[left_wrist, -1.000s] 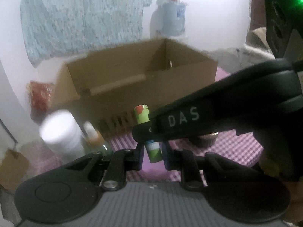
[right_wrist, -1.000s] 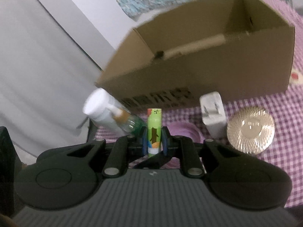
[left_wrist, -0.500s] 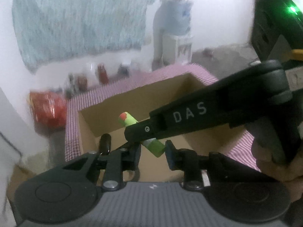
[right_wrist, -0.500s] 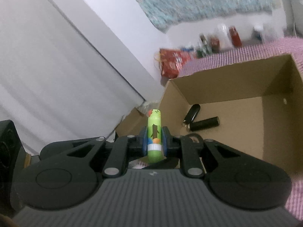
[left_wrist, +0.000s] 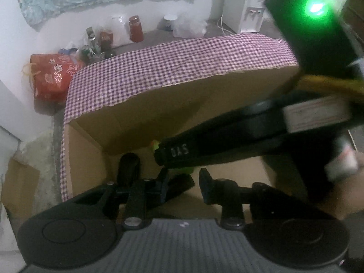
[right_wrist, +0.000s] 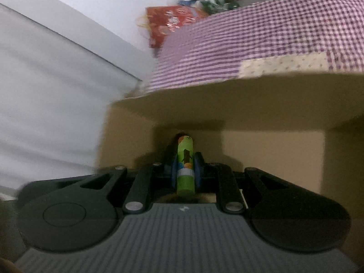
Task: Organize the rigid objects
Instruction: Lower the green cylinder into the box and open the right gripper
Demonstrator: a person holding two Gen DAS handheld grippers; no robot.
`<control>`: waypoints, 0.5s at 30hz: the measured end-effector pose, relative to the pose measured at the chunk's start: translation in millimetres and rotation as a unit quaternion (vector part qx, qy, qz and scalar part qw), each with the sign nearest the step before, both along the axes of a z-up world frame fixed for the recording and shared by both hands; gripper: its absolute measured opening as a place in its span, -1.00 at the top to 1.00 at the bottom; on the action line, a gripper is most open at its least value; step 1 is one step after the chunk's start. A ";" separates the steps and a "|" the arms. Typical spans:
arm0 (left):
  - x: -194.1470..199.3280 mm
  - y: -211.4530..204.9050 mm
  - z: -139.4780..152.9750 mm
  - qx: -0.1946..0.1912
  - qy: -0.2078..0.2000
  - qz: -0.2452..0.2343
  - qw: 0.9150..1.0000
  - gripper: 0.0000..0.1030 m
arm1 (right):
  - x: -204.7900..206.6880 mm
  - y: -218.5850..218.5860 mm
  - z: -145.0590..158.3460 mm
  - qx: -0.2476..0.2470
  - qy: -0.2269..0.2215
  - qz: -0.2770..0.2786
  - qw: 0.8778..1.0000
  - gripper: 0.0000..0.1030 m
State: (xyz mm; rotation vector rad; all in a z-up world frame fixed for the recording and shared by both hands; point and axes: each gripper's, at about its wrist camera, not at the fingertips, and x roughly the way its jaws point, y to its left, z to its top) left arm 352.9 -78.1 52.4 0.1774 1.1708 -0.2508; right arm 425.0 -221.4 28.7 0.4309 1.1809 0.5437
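right claw (right_wrist: 185, 170) gripping green tube (right_wrist: 185, 166), inside cardboard box (right_wrist: 261, 100)

Only one readable text: "DAS" in pale letters on the black finger of the right gripper (left_wrist: 182, 170), seen upside down in the left wrist view, lettering at the finger's tip end. The green tube (right_wrist: 185, 166) clamped in that gripper carried coloured printed graphics and a pale band, but no letters could be made out in the right wrist view. The red bag (left_wrist: 53, 77) by the wall had white printed patterns, not legible as text. White label on the right gripper's body (left_wrist: 316, 116) was blurred, unreadable. Cardboard box (left_wrist: 141, 116) showed no print.
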 end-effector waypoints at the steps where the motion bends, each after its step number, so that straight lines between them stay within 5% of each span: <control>1: 0.9 -1.1 0.1 -0.002 0.000 0.001 1.000 0.29 | 2.4 0.3 -4.6 -0.005 0.001 0.002 1.000 0.68; 7: 1.8 0.9 6.4 -0.009 -0.014 0.003 1.000 0.02 | 11.6 -4.0 -8.3 -0.021 -0.015 0.008 1.000 0.36; 15: -42.3 12.1 57.3 -0.046 -0.077 -0.002 0.996 -0.36 | -26.4 -33.1 51.8 0.001 -0.084 -0.008 0.996 0.12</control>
